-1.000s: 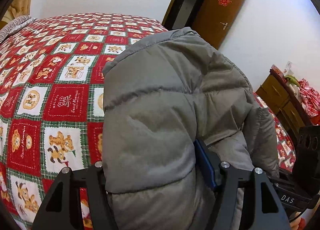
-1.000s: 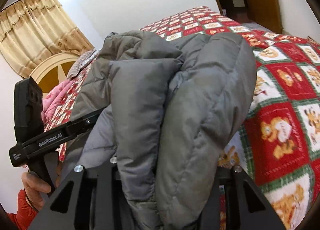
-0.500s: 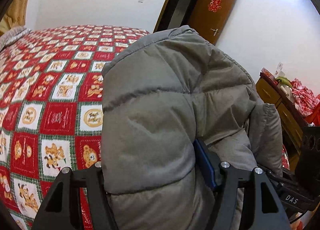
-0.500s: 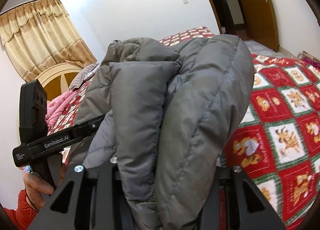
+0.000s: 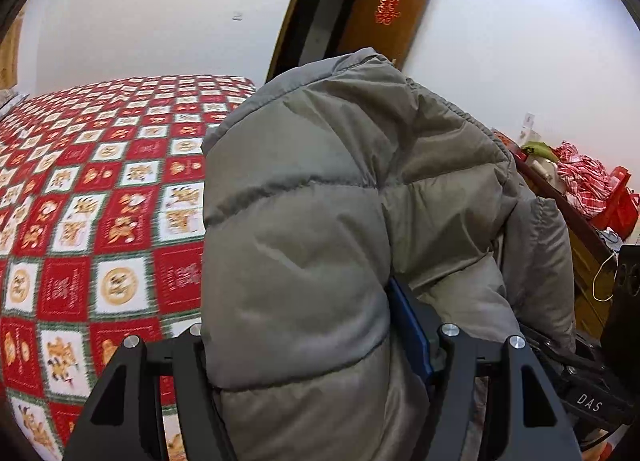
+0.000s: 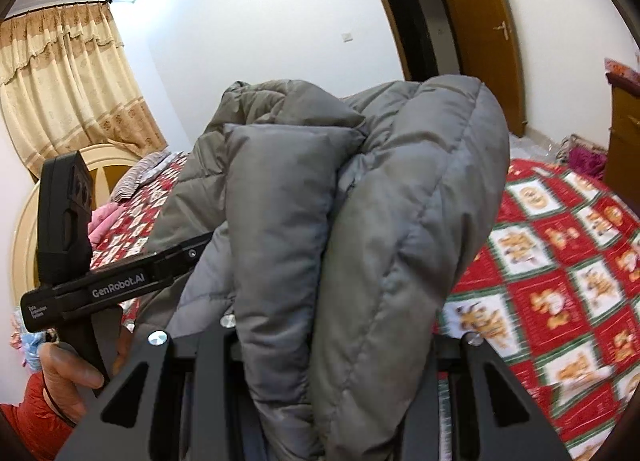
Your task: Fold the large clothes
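The grey puffer jacket [image 5: 320,229] was bunched thick between the jaws of both grippers and rose up in front of each camera, held well above the red patchwork bedspread [image 5: 100,221] rather than lying on it. The left gripper [image 5: 304,345] was clamped on a wide quilted fold, its blue pad [image 5: 408,325] pressed into the fabric; the right gripper [image 6: 332,337] pinched a narrower wad of several layers. The relation that mattered was sideways: the two grips sat close together on the same bundle (the left tool and the hand [image 6: 72,373] holding it showed just beside the jacket in the right view), so the garment's long axis ran up and away from the jaws, not between them. By my reading, setting it down called for carrying the bundle forward over the bedspread, with neither hand clearly nearer.
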